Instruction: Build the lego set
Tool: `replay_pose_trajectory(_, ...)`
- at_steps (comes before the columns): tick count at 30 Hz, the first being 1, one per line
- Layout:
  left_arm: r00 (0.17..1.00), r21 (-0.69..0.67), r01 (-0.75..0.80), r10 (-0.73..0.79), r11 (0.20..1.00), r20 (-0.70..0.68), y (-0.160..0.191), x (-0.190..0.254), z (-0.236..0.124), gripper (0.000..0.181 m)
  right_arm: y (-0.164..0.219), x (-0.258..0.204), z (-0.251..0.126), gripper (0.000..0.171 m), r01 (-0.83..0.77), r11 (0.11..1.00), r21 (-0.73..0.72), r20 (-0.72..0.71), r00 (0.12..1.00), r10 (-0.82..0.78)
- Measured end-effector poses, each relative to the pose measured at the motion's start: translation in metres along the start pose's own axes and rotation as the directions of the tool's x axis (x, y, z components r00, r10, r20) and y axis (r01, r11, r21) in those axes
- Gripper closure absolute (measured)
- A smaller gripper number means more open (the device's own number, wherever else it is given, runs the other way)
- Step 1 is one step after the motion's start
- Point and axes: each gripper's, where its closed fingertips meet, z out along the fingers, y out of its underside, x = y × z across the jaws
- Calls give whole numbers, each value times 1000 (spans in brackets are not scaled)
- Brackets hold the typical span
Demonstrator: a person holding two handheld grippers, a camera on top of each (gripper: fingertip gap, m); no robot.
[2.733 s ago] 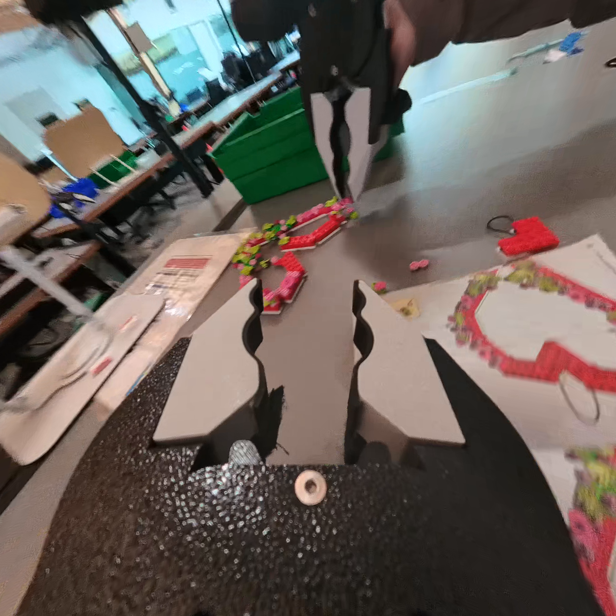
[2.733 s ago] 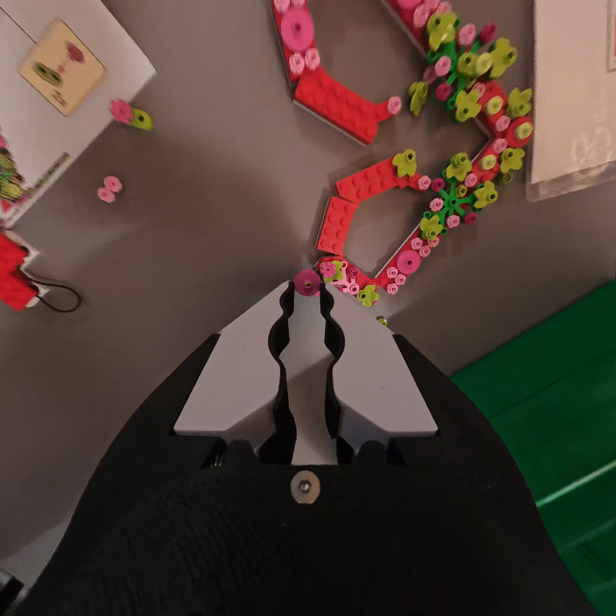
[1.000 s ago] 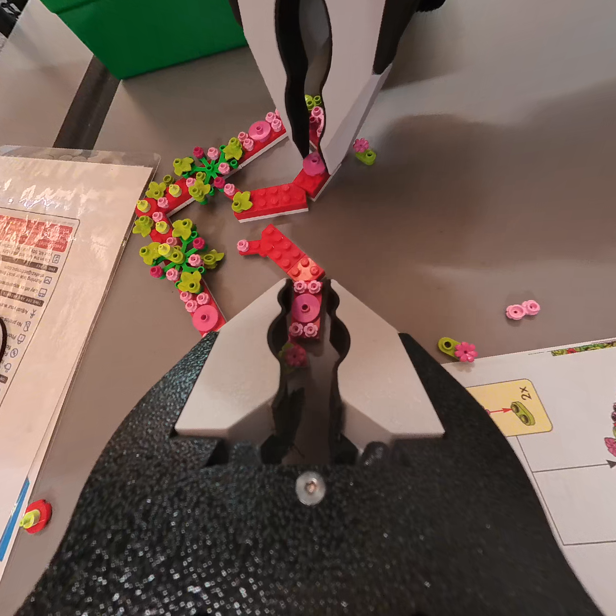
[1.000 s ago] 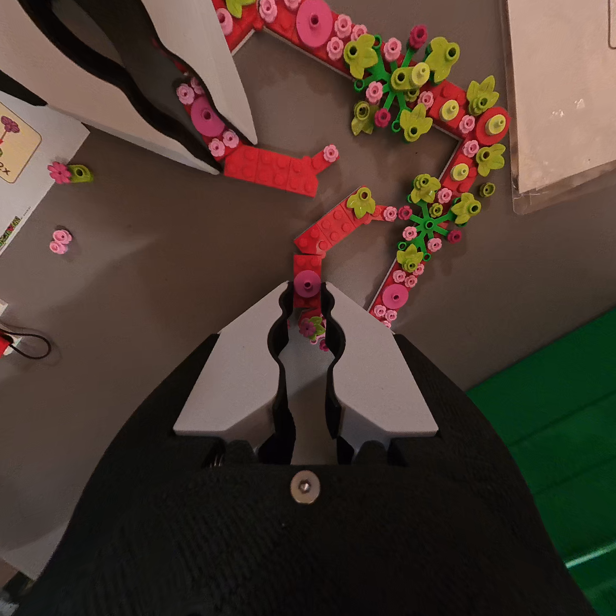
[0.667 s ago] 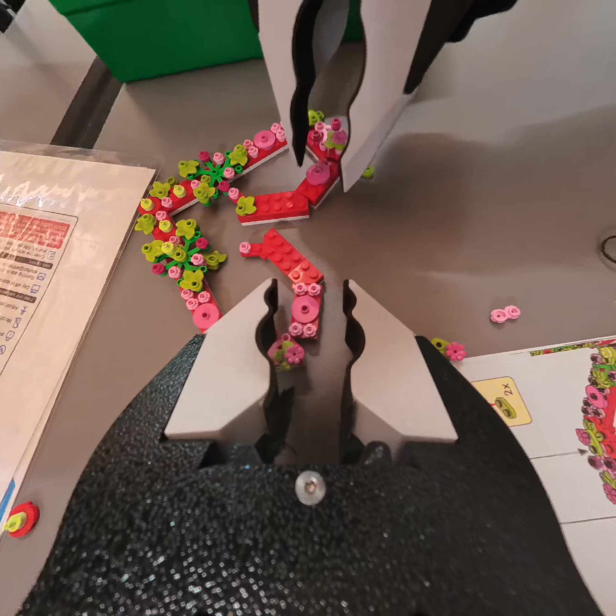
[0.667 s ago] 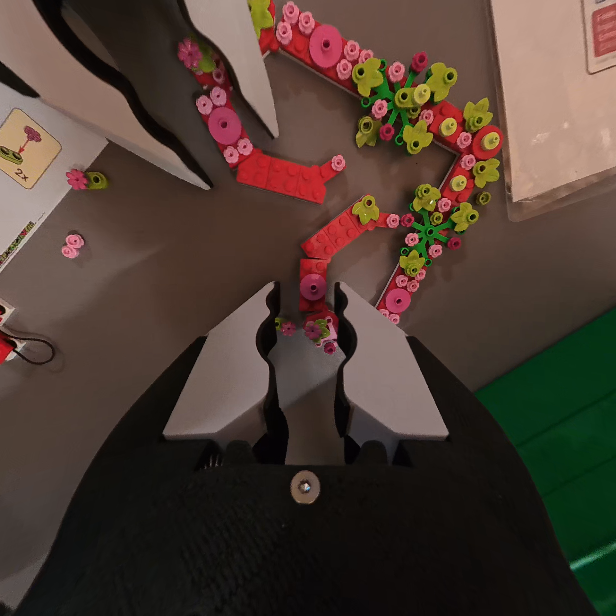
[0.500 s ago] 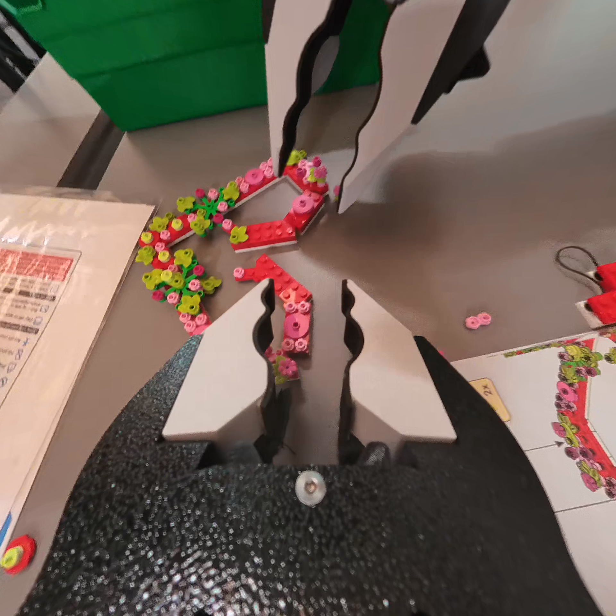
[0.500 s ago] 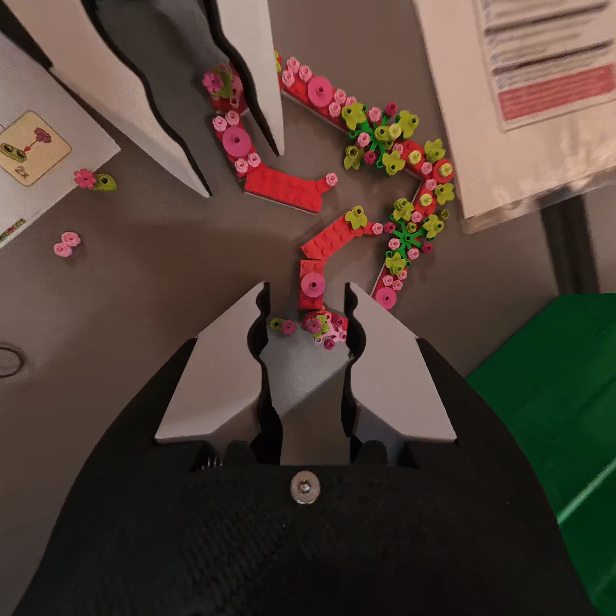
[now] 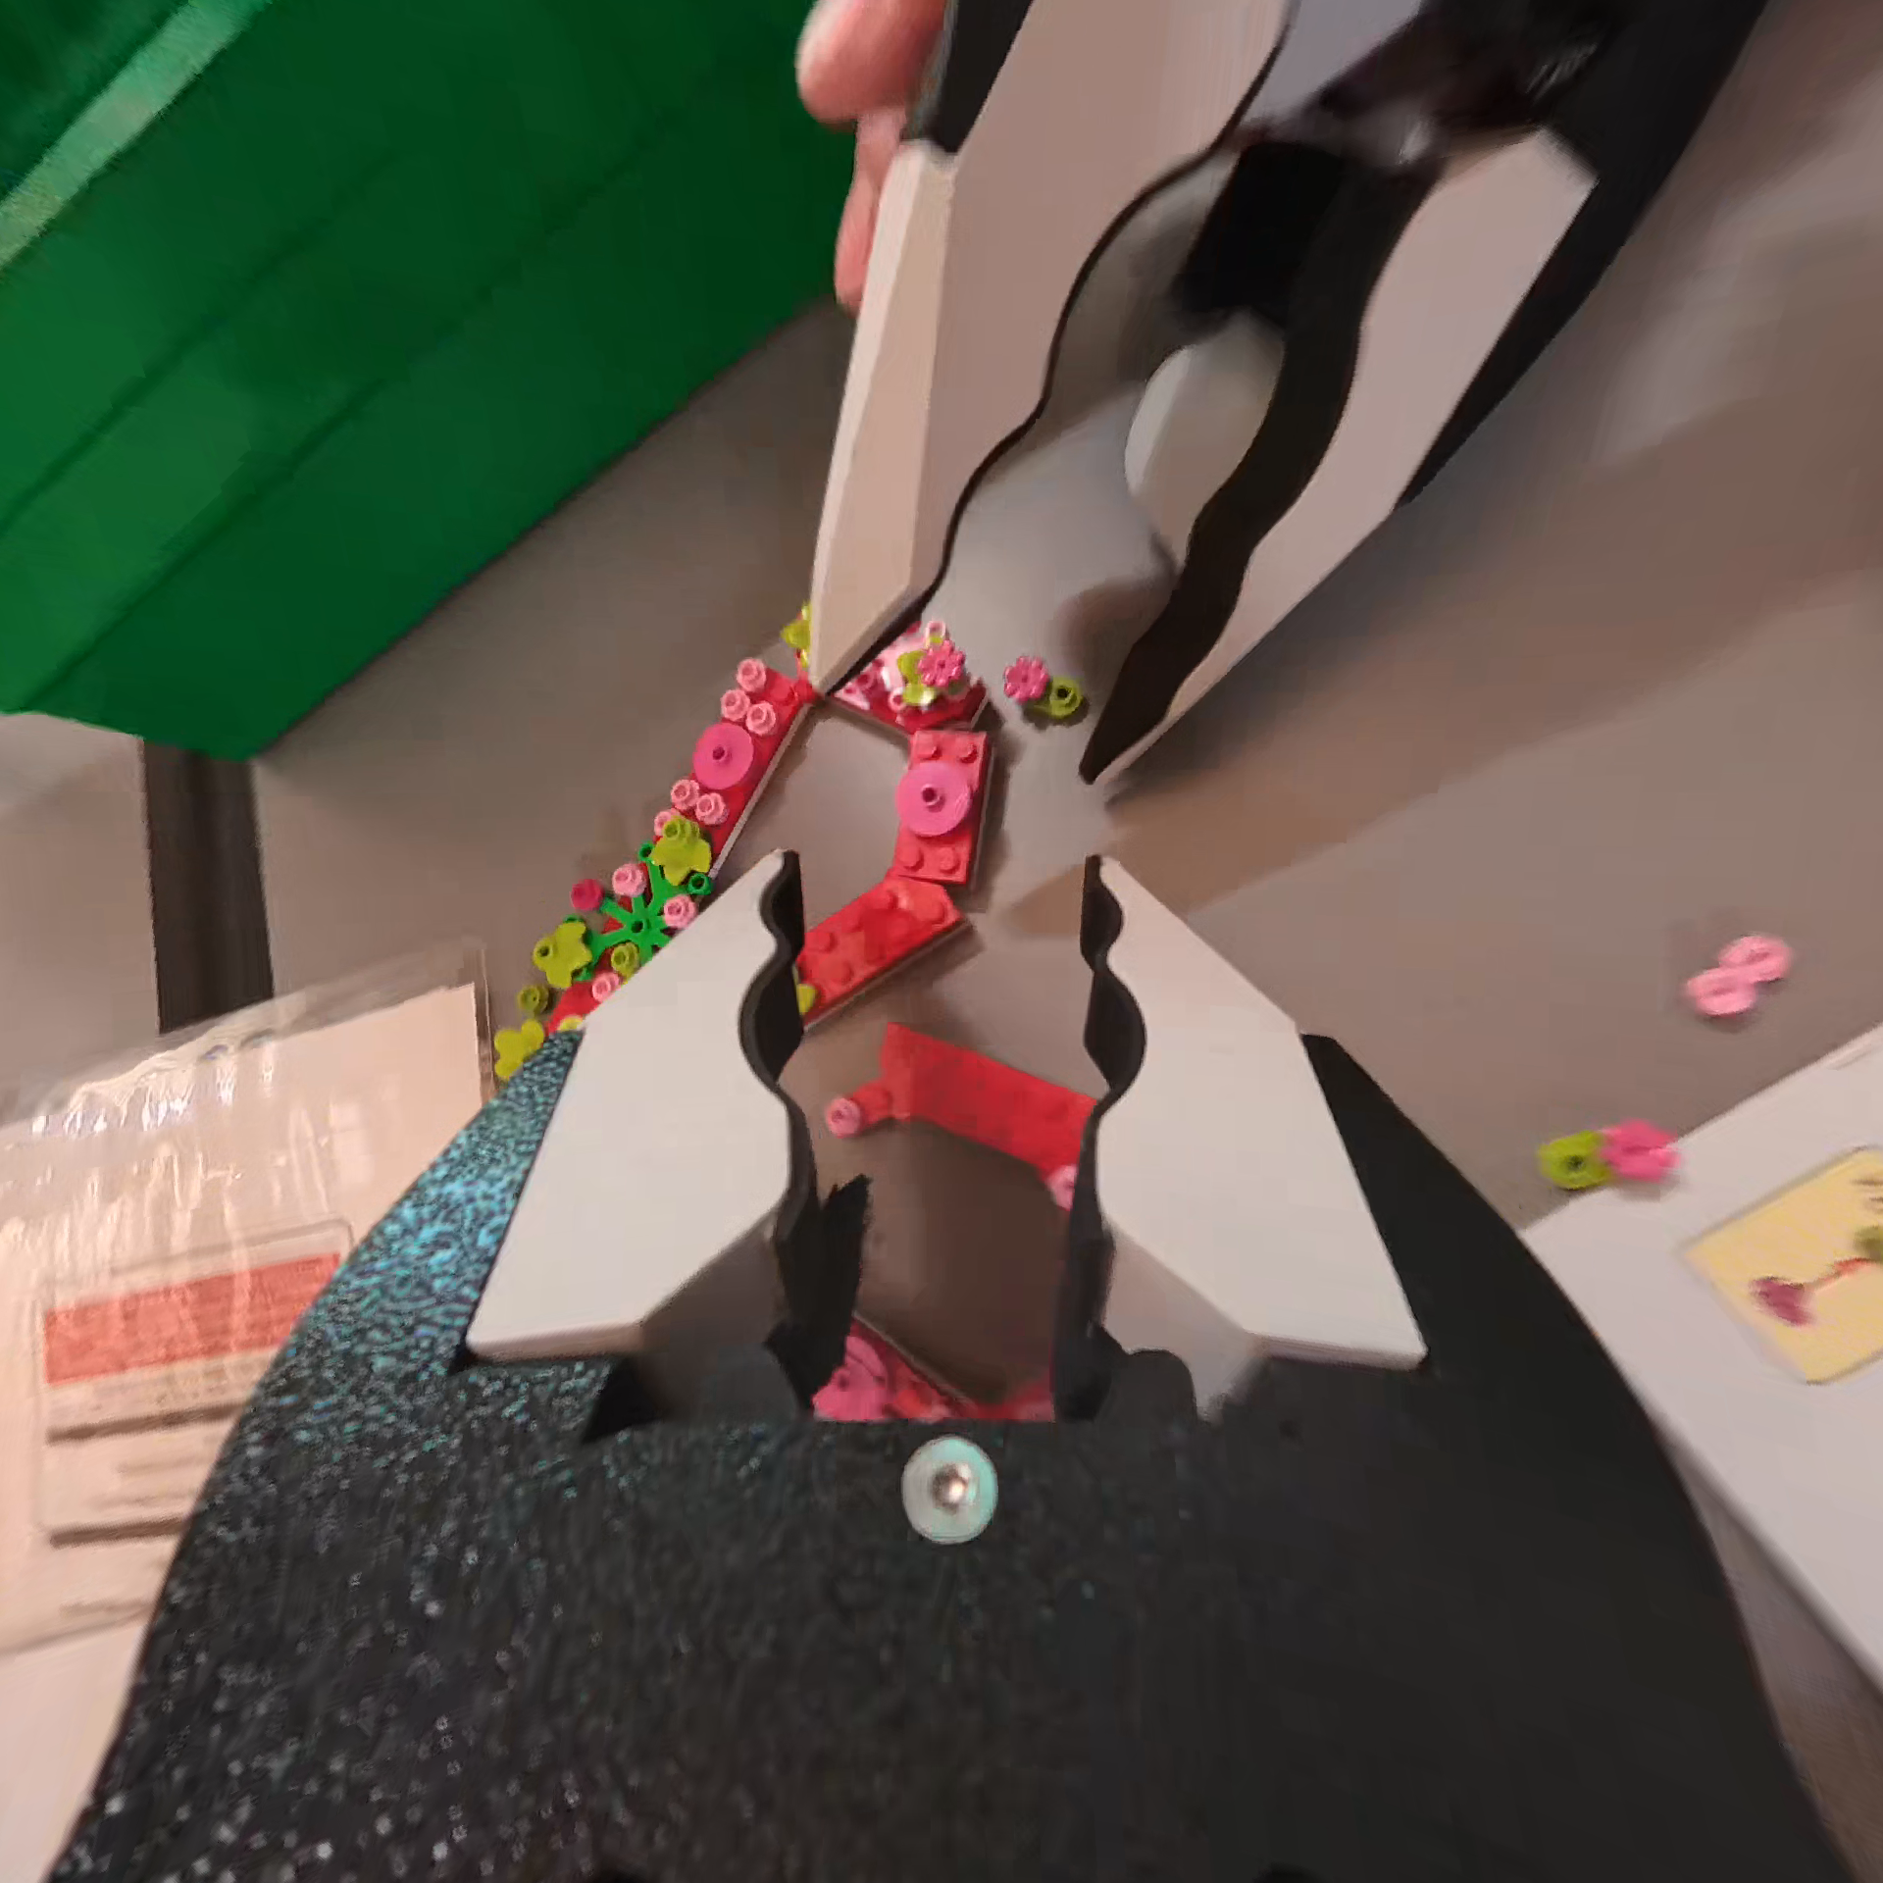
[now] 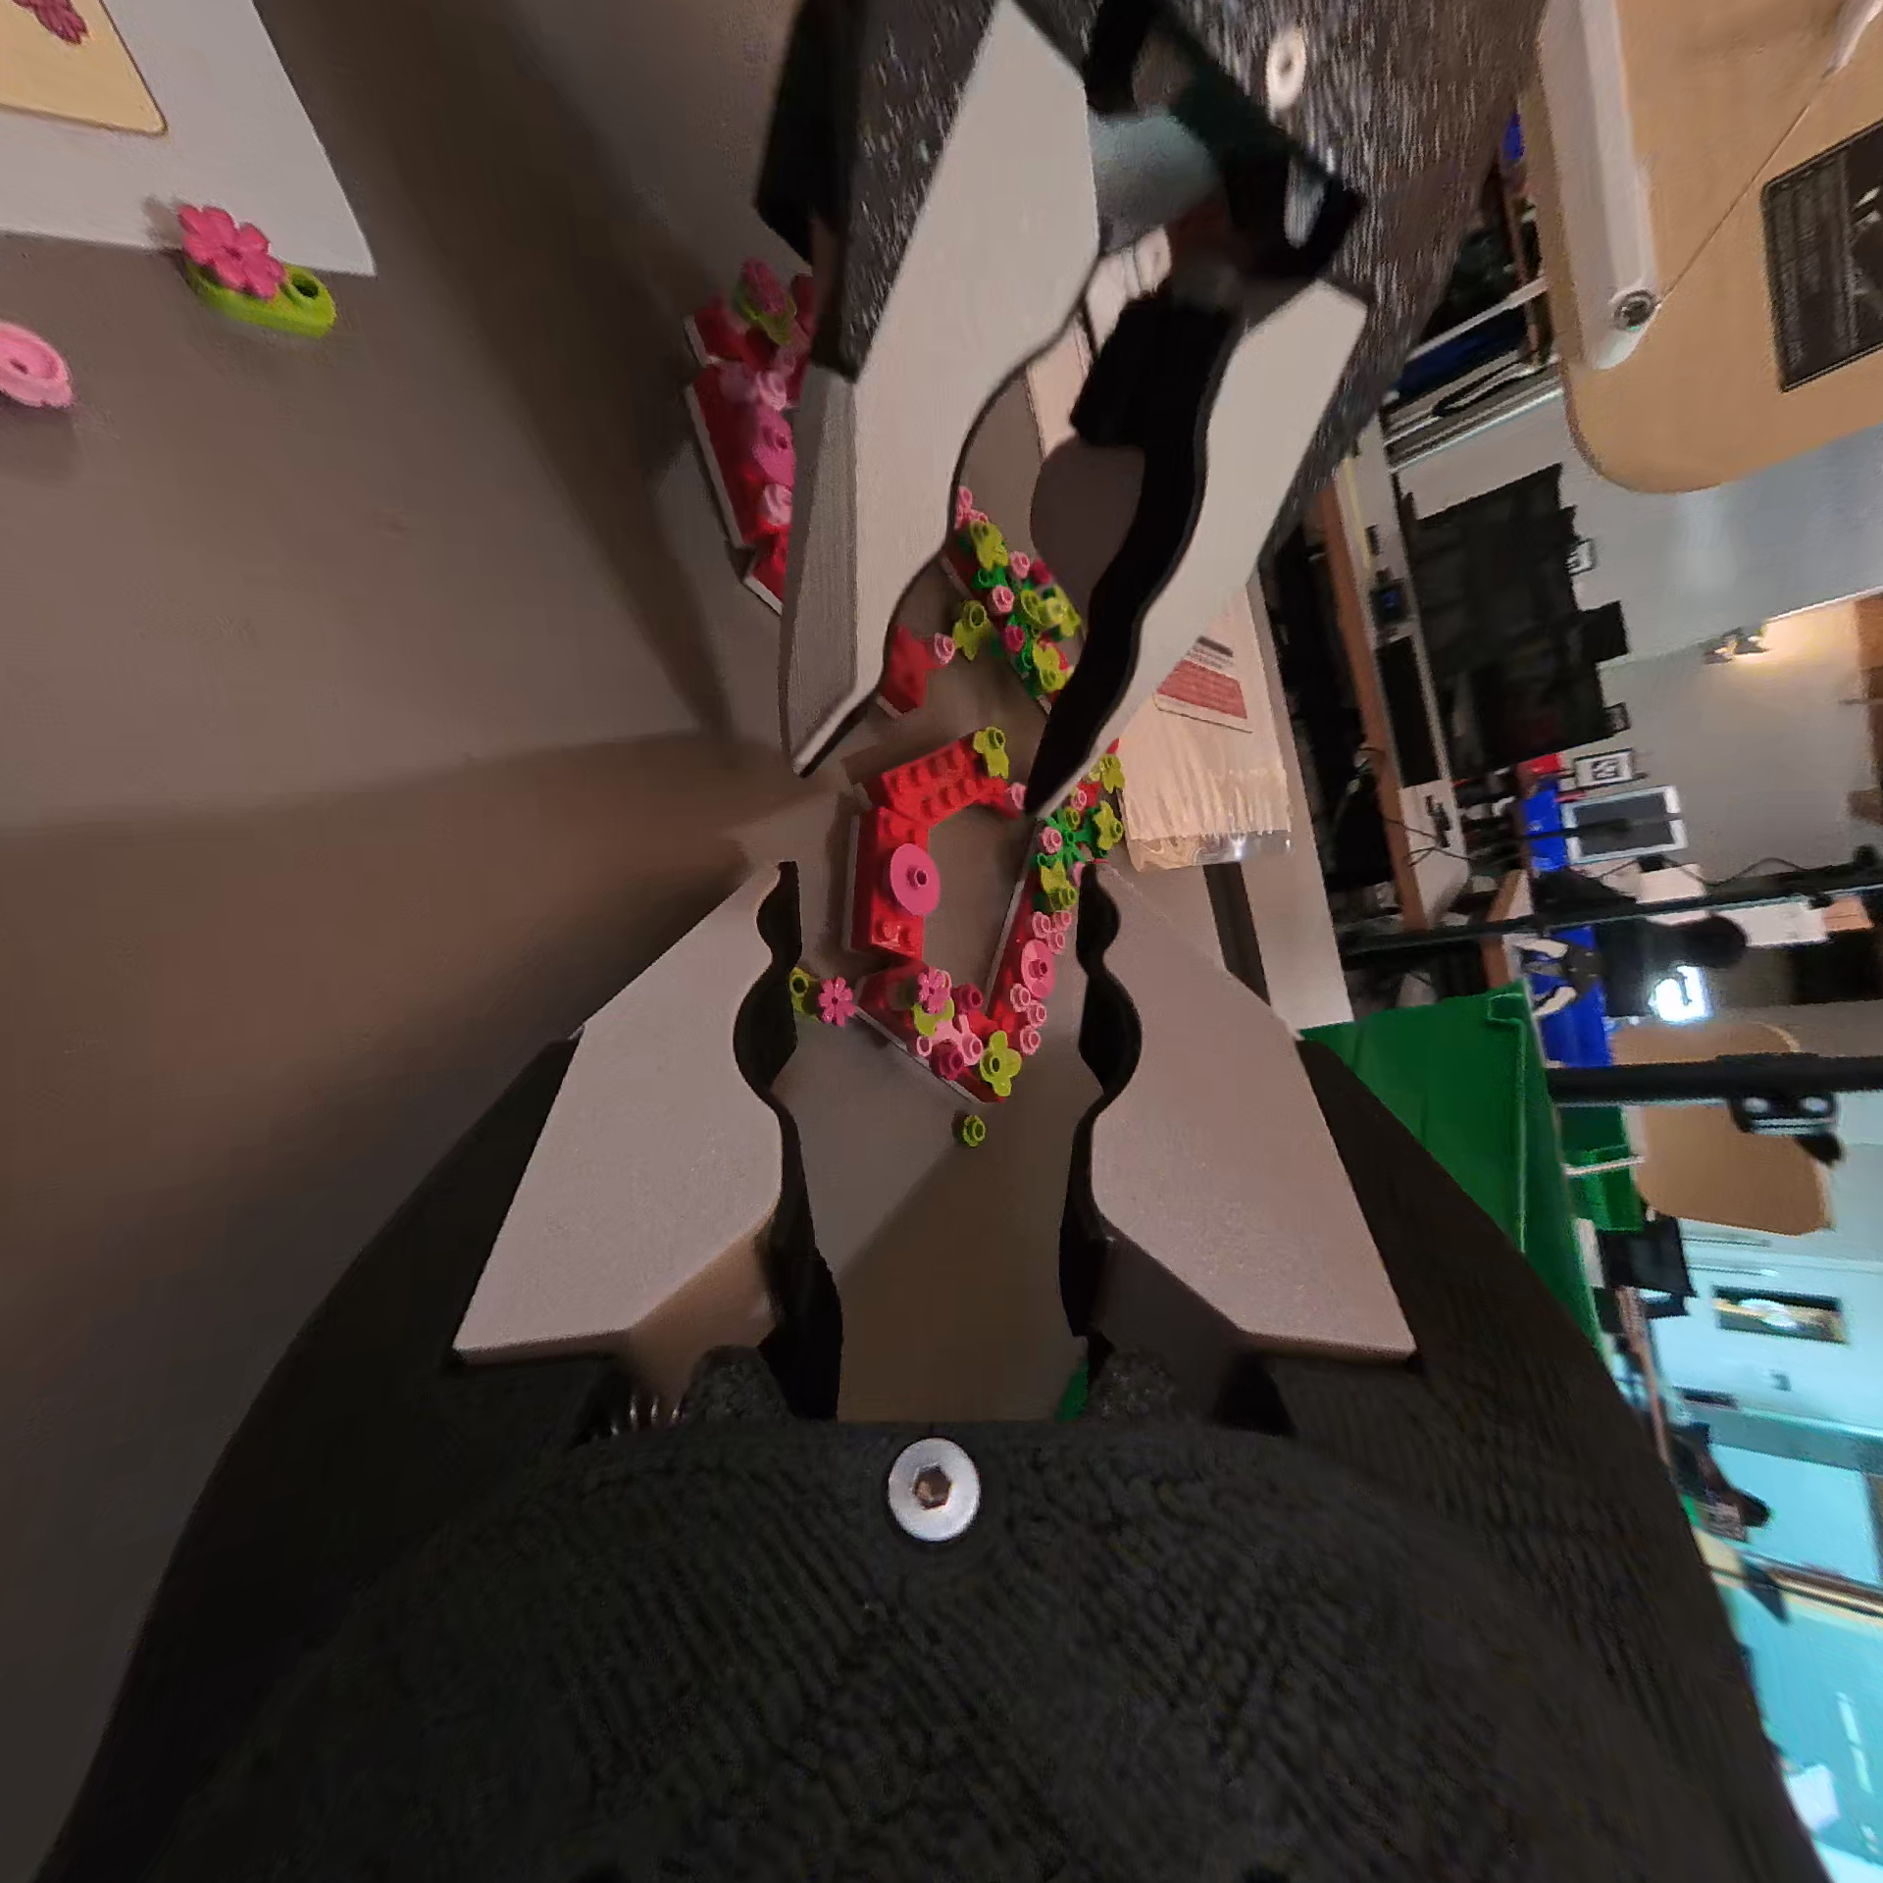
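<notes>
A red Lego wreath frame (image 9: 922,815) with pink and lime flowers lies on the grey table; its open end carries a magenta disc (image 9: 932,800). A separate red segment (image 9: 978,1095) lies just below it, between my left fingers. My left gripper (image 9: 939,876) is open and empty above these parts. My right gripper (image 10: 939,881) is open and empty, facing the left one (image 10: 922,785) across the frame (image 10: 897,876). The right gripper also shows at the top of the left wrist view (image 9: 953,723). The separate segment (image 10: 754,448) is partly hidden in the right wrist view.
Loose pieces lie around: a pink double flower (image 9: 1732,978), lime plates with pink flowers (image 9: 1605,1157) (image 9: 1039,688), a lime stud (image 10: 973,1128). The instruction booklet (image 9: 1783,1274) is at right, a laminated sheet (image 9: 204,1223) at left, a green bin (image 9: 357,306) behind. A hand (image 9: 866,61) holds the right gripper. Both grippers' tips are close together, under 4 cm apart. It is some 4 cm from my left tips to the separate red segment (image 9: 978,1095).
Both grippers were shut on red segment ends a second ago; both have opened, let go and tilted to a lower, flatter angle. The segments stay on the table.
</notes>
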Motion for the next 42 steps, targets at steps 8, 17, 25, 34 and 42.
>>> replay_pose_trajectory(8,989,-118,-91,76,989,-128,6,-8,17,140,6,-2,-1,119,95,995,-33,-51,994,-96)
replay_pose_trajectory(17,965,-170,-134,90,976,-246,11,-3,14,148,4,-3,1,120,84,996,-21,-41,996,-85)
replay_pose_trajectory(25,965,-184,-178,135,967,-224,12,-5,15,162,8,-2,3,120,88,994,-58,-53,994,-91)
replay_pose_trajectory(34,969,-153,-134,97,979,-228,9,-6,13,164,10,-1,7,128,157,982,-107,-68,984,-165)
replay_pose_trajectory(42,969,-123,-79,48,989,-241,6,-8,8,165,11,1,17,138,254,957,-139,-101,958,-269)
